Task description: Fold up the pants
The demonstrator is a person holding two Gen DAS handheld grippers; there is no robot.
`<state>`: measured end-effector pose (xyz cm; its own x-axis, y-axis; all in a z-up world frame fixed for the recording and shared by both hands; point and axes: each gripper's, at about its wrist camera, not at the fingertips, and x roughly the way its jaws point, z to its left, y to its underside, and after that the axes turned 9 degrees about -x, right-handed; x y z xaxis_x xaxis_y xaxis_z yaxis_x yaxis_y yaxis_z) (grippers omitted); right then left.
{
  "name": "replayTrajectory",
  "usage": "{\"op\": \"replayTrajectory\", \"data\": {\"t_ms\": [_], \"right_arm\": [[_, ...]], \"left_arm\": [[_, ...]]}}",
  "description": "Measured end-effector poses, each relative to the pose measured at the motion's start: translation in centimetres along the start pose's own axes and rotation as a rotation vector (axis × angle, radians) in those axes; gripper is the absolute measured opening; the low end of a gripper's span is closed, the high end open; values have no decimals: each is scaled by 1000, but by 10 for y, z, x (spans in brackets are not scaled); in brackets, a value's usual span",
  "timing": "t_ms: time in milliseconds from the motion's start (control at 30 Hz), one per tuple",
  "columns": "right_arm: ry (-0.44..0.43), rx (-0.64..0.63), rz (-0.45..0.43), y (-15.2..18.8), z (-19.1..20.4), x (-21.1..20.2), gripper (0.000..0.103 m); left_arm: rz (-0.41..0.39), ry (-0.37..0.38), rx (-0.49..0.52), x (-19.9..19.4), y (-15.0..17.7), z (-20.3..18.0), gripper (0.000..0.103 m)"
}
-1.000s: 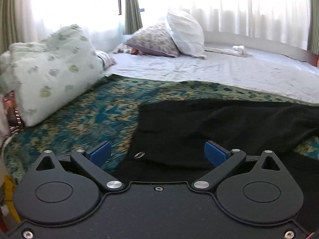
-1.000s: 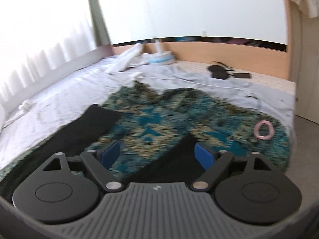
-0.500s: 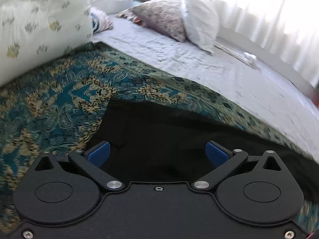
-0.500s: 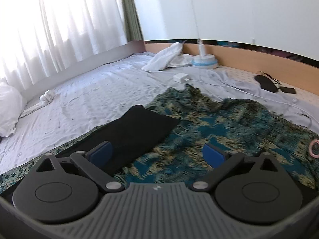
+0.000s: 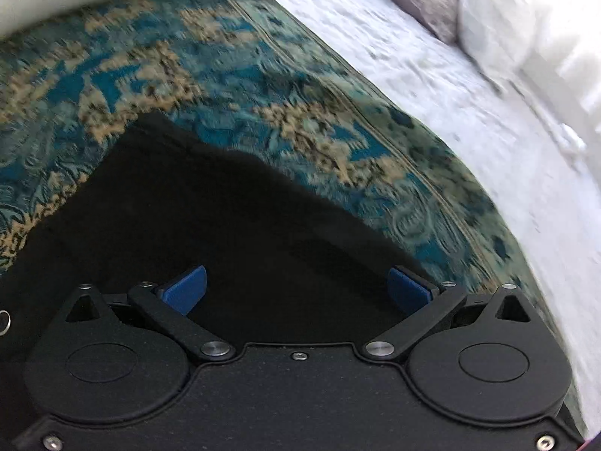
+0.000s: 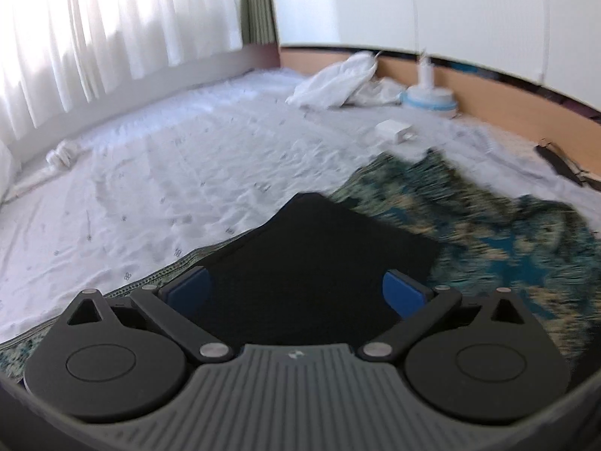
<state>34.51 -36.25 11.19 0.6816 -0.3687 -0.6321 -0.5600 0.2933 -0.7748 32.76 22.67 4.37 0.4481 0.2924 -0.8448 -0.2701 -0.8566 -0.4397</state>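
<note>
I find the left hand-held gripper point(image 5: 296, 288) with its blue pads point(image 5: 186, 288) spread wide and nothing between them; it hangs over a corner of the black pants point(image 5: 210, 225). A second ago it looked level across the bed at the pillows; now it tilts steeply down, and the pants fill the lower frame. A metal ring point(image 5: 4, 321) shows at the left edge.

The right hand-held gripper point(image 6: 296, 289) has just been opening and now stands fully apart, empty, above a leg end of the pants point(image 6: 330, 248). Earlier it faced the patterned teal spread point(image 6: 507, 240); it has since swung toward the white sheet point(image 6: 169, 173) and curtain point(image 6: 112, 18). The pants lie flat on the spread point(image 5: 263, 86) on the bed.
</note>
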Motion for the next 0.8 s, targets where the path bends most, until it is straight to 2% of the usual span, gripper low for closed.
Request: {"op": "replayTrajectory", "data": {"t_ms": [167,367,467,533,633,700,733,800], "right_arm": [[-11,-13,83,-10,39,60,103],[-5,14,142,-11,67,113,103],[-24,10,130,-12,75,129,103],[-8,-7,156,-12,81,142,103],[23,-55,228,-3,89,164,103],[41,-71,194,0,93,163,103],[39,-66,198,0,94,163,98],[43,-51,188,-2,92,161,86]], "left_arm": [[-48,-160,-58,17,2,-27,103],[-100,-255,-143,27,1,-35,103],[-126,-308,-156,32,3,-43,103],[-154,-340,-152,35,7,-48,103],[-202,-358,-129,37,13,-53,103],[-217,-347,-115,37,14,-53,103],[-221,-332,-106,37,14,-52,103],[-230,-294,-72,35,14,-49,94]]}}
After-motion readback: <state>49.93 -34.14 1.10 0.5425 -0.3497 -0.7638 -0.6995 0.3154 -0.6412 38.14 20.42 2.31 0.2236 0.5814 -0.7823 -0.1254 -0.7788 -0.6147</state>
